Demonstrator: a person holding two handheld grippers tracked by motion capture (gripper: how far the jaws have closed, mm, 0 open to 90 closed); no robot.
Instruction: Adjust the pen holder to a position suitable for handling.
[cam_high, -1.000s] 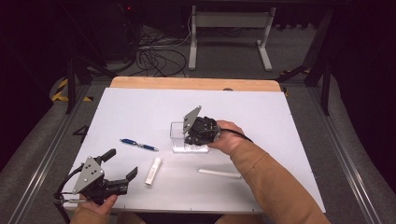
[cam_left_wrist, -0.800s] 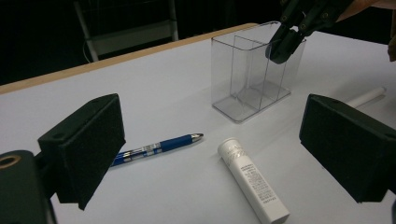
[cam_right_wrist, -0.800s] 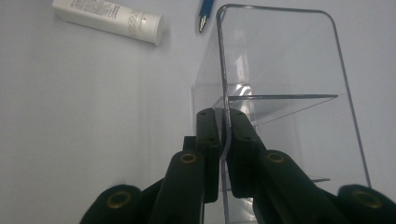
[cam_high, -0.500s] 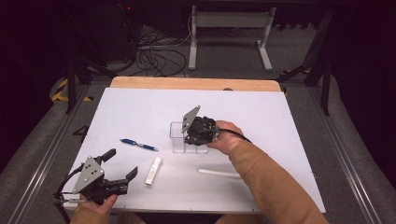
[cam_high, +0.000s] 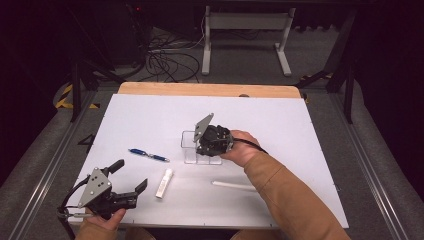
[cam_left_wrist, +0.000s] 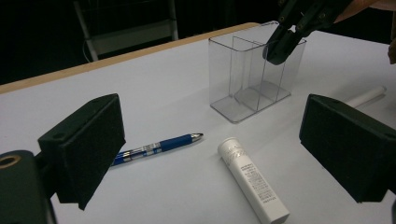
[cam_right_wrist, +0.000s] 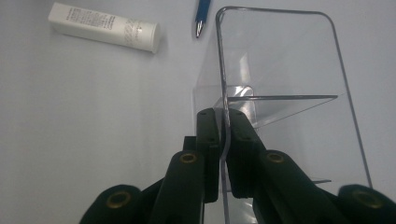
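Broadly, the white rectangular table (cam_high: 300, 130) carries everything, and the step in hand looks like setting the clear plastic divided organiser box (cam_left_wrist: 252, 74) squarely upright near the table's middle. The right claw (cam_right_wrist: 223, 140) is clenched on one thin side wall of that box, one pad inside and one outside, as the right gripper view shows. Because the wall is slick and narrow, I would keep the pinch steady and low on the rim, and move the box slowly so it does not swivel around the pads. Before letting go, check that the clear base sits flat on the table, not tilted on an edge; a tilted base would probably let the box tip.

The left claw (cam_high: 131, 176) rests at the near left corner, jaws standing wide apart with nothing between them, well apart from the box. It seems free to steady the box's far wall if it wobbles, or to go for an item.

Next in size, a long white stick-like object (cam_high: 234, 185) lies near the right forearm. A white cylindrical tube with printed text (cam_left_wrist: 252, 179) lies in front of the box, and a blue ballpoint pen with a silver tip (cam_left_wrist: 156, 147) lies to its left. Neither touches the box, so it can be shifted without sweeping them aside
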